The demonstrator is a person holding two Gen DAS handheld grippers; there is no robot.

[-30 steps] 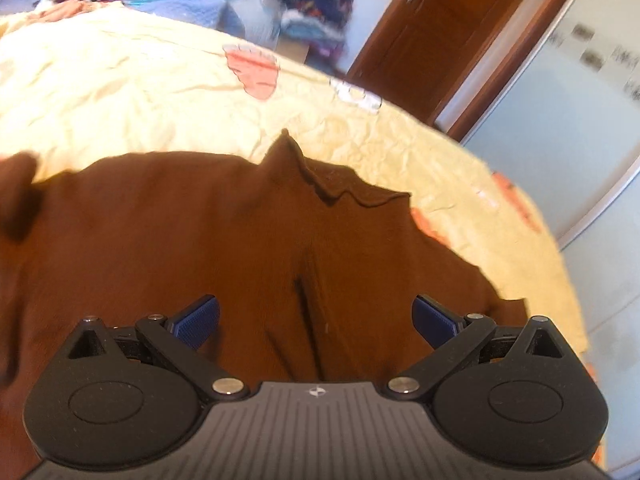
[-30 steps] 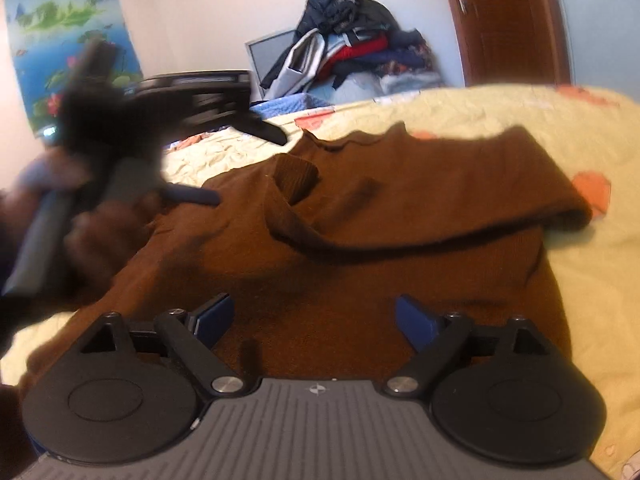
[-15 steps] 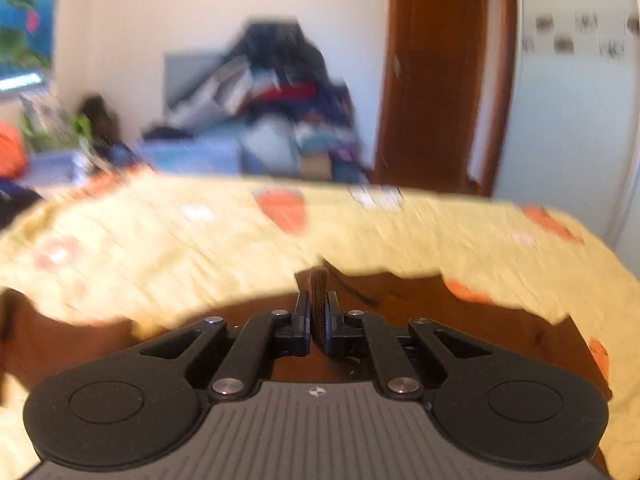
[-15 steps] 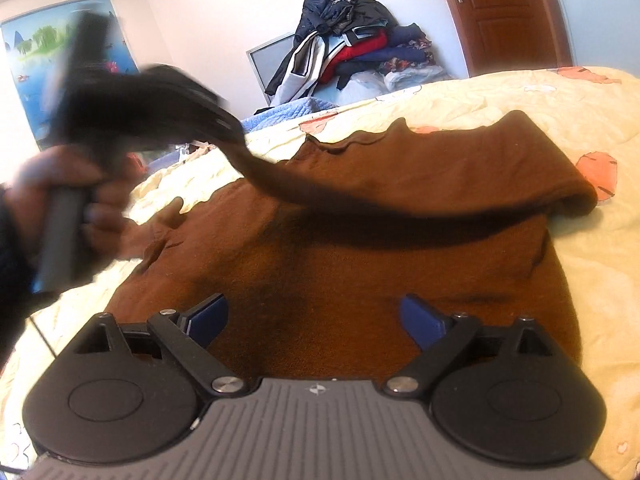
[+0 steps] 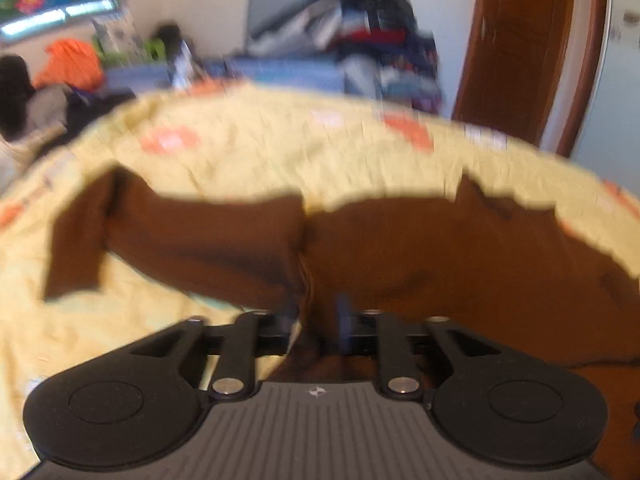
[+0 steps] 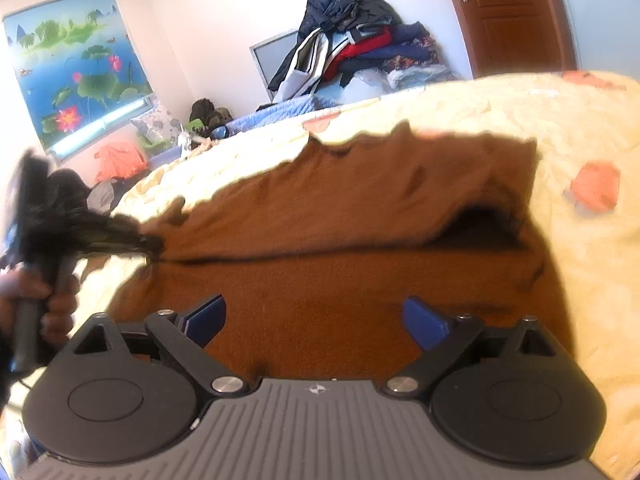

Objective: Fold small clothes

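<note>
Brown sweater [image 6: 340, 248] on bed [image 6: 580, 128], sleeve now dragged leftward across body. Left gripper [image 5: 318, 316] jaws, pinched a moment ago, opening, cloth between. Right gripper [image 6: 316, 320] jaws spread, empty, hovering near hem. Sleeve fold nearly laid.

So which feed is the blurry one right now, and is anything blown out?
Left wrist view: motion-smeared throughout, the brown garment and yellow bedspread soft-edged. Right wrist view: mostly sharp, only the left gripper and the garment's far edge smear; the bedspread beyond the garment glares near white; a dark shadow sits under the garment's folded layer.
</note>
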